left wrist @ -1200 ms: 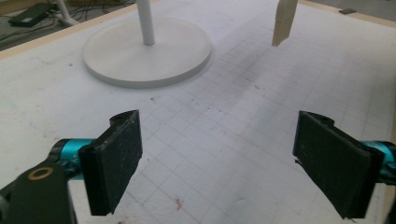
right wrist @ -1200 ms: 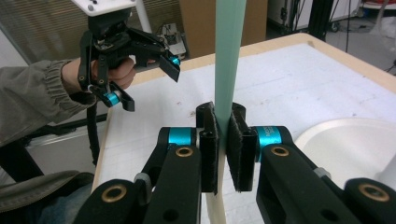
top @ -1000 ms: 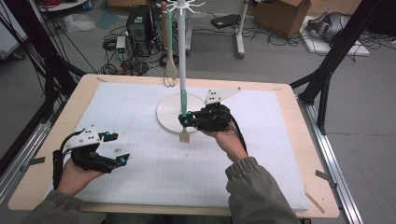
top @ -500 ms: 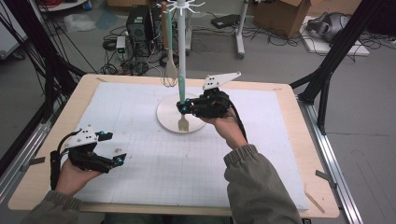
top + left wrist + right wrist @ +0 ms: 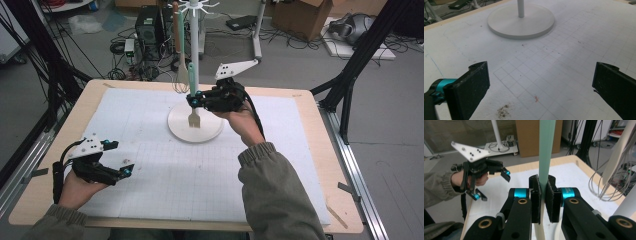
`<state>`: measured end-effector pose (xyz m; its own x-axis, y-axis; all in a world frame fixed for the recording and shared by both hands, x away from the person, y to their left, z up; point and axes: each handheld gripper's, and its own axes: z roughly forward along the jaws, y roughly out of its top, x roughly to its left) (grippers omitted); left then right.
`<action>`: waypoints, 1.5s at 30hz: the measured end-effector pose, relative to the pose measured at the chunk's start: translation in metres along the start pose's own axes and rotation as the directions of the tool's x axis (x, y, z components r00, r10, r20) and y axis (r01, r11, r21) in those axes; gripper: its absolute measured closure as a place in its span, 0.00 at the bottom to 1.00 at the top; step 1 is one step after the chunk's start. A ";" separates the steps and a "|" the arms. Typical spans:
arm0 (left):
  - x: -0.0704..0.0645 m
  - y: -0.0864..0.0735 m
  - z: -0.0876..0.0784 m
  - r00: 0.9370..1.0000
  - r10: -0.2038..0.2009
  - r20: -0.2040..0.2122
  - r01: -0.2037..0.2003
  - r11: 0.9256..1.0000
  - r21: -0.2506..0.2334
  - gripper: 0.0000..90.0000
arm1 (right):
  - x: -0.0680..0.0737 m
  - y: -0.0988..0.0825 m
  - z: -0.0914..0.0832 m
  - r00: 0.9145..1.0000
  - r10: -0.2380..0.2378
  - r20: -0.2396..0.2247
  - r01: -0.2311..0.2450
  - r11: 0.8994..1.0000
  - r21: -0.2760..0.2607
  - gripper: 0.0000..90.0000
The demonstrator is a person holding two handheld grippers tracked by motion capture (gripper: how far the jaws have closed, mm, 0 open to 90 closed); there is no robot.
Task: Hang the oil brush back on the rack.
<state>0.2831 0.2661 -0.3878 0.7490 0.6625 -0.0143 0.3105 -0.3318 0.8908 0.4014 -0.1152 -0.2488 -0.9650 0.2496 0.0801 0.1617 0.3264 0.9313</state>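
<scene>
Spatula (image 5: 192, 95) with the mint-green handle hangs upright in your right gripper (image 5: 196, 100), the jaws clamped on the handle, its slotted pale head just above the round white base (image 5: 210, 131) of the rack (image 5: 193, 30), toward twelve o'clock on the table (image 5: 305, 107); in the right gripper view the pads (image 5: 535, 195) press the handle from both sides; your left gripper (image 5: 122, 160) sits low at eight o'clock, its jaws spread wide, having just been opening, with nothing between them but the gridded mat (image 5: 544, 62).
</scene>
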 end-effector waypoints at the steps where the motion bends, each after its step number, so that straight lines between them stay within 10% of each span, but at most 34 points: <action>1: 0.000 0.000 0.000 1.000 -0.001 0.000 0.001 1.000 0.000 0.02 | -0.001 0.002 0.000 1.000 -0.001 0.002 0.001 1.000 -0.002 0.94; 45: -0.001 0.000 -0.004 1.000 0.021 -0.004 -0.021 1.000 -0.009 0.02 | -0.050 0.072 -0.007 0.996 0.027 0.086 -0.026 1.000 -0.015 0.94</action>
<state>0.2795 0.2680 -0.3854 0.7528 0.6582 0.0063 0.2897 -0.3398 0.8948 0.4602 -0.1104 -0.1837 -0.9389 0.3361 0.0746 0.1839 0.3064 0.9340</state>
